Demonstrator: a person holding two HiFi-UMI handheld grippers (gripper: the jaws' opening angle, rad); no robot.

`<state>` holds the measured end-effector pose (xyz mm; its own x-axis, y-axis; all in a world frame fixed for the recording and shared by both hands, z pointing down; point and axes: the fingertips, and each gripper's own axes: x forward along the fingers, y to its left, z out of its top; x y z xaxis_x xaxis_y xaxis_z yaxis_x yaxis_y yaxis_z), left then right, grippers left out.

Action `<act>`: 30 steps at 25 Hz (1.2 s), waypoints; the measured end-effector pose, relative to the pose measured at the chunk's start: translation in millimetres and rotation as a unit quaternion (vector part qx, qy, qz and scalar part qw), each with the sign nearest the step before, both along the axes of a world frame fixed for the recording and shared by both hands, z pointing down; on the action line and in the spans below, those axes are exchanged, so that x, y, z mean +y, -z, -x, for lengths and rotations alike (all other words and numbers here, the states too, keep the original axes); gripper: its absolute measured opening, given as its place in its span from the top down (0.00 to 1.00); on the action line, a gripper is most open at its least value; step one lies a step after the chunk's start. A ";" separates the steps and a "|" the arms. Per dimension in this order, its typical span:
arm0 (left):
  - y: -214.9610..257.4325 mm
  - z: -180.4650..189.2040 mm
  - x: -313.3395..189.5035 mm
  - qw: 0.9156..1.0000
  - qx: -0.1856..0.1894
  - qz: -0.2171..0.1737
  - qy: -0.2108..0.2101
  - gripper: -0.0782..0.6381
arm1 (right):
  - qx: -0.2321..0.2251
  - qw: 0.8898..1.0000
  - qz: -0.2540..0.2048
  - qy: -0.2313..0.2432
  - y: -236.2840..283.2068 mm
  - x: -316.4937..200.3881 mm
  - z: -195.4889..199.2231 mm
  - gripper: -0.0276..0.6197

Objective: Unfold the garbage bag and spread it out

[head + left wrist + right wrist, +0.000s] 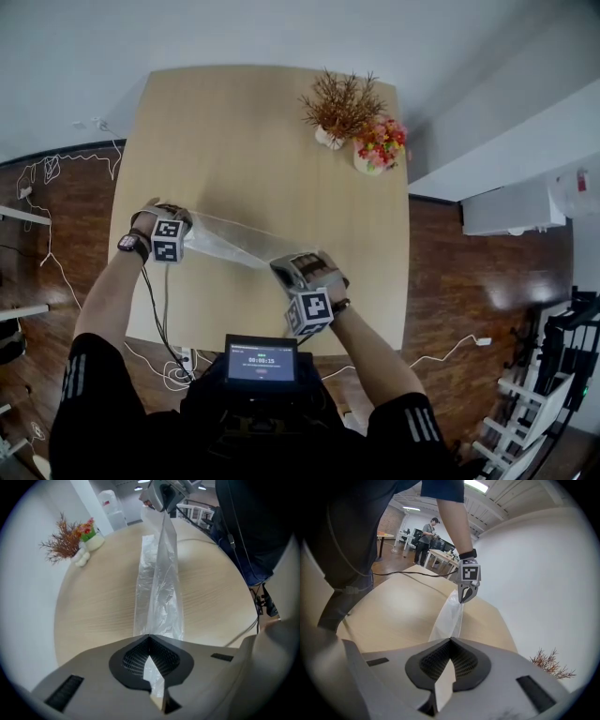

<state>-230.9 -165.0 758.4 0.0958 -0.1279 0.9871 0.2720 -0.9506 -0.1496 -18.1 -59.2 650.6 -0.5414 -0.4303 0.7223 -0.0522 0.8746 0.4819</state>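
garbage bag (230, 242): clear thin plastic, still a long narrow folded strip, pulled out between the two claws over the near half of the surface (262, 141); not spread yet
bag ends: one end pinched in each claw; the strip runs slantwise, from left and farther to right and nearer in the head view
bag vs surface: lies low over the wood; cannot tell whether the middle touches it
left claw (178, 232): clenched on the bag's left end, film caught between the closed jaws in the left gripper view (150, 637)
right claw (291, 272): clenched on the other end, a white fold stands between its closed jaws in the right gripper view (450, 639)
left hand (155, 220): near the surface's left edge, wrapped over the gripper's top, claw aimed straight down, marker cube facing up
left forearm: bare, stretched forward from the body, dark watch (129, 244) on the wrist
right hand (323, 272): near the front edge, closer to the body than the left, claw tilted down and forward towards the left claw
right forearm: bare, bent in from lower right, dark band on the wrist
far right corner: dried brown plant (339, 108) in a white pot, flower pot (380, 145) with red and pink blooms just beside it, well apart from the bag
chest: small lit screen (261, 361)
floor: brown wood, white cables (52, 178) at left
background: a person (425, 534) standing by tables
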 end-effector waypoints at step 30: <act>-7.4 -6.0 176.6 0.995 0.056 -0.066 -0.040 0.89 | -0.021 0.982 0.114 -0.151 -55.4 88.0 -47.4 0.91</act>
<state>-224.9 11.6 765.8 0.2196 -0.2437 0.9447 0.3206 -0.8965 -0.3058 29.3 28.8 706.0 -0.4450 -0.4065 0.7980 -0.3423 0.9006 0.2679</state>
